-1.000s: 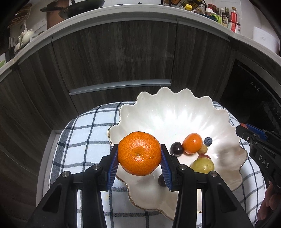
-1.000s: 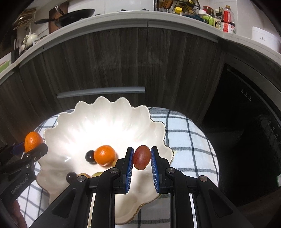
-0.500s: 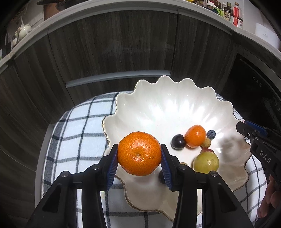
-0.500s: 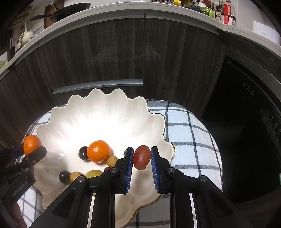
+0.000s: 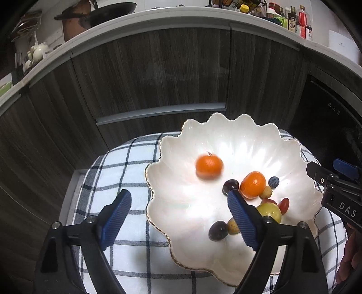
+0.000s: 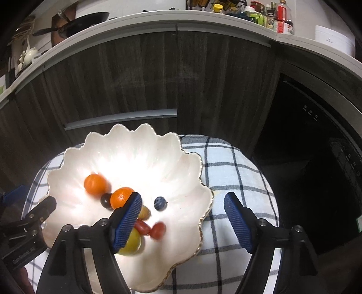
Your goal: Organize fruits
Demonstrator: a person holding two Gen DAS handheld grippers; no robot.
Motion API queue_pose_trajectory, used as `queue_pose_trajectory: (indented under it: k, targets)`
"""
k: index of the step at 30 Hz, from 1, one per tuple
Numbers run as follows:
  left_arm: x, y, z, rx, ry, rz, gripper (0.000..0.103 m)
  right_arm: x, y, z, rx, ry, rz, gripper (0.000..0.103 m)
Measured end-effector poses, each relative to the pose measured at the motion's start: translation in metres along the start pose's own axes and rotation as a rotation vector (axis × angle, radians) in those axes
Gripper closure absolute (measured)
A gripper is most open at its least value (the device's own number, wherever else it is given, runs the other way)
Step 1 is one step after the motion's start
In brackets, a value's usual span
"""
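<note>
My left gripper (image 5: 178, 217) and right gripper (image 6: 183, 218) are opening, empty, having just dropped tangerine (image 5: 209, 167) and red fruit (image 6: 157, 230) into the bowl (image 5: 237, 135), toward twelve o'clock.

Bowl (image 5: 226, 133) on cloth (image 5: 122, 162), fruits (image 6: 133, 208) clustered inside bowl, cabinet (image 5: 153, 72) behind, countertop (image 6: 203, 20) above cabinet

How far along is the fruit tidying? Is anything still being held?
It looks nearly done. The white bowl holds a cluster of fruit, and a blurred mandarin and red grape tomato are landing inside it. The left tool and right tool are both opening, with nothing between their jaws. No fruit shows on the checked cloth, so little seems left.
</note>
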State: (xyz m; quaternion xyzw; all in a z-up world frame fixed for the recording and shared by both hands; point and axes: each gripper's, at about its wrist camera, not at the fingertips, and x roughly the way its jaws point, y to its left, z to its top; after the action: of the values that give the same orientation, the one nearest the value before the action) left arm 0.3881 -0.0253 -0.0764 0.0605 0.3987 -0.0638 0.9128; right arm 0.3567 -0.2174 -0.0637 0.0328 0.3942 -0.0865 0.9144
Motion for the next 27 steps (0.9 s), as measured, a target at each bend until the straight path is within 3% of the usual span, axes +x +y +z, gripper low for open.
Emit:
queue_pose_trajectory:
  k: [6, 27]
  targets:
    - [-0.012, 0.003, 0.001, -0.012, -0.011, -0.002, 0.008, -0.012, 0.000, 0.003, 0.000, -0.018, -0.003, 0.024]
    - [-0.065, 0.007, -0.013, -0.034, -0.046, 0.008, 0.008, -0.068, 0.000, -0.007, 0.004, -0.066, 0.008, 0.024]
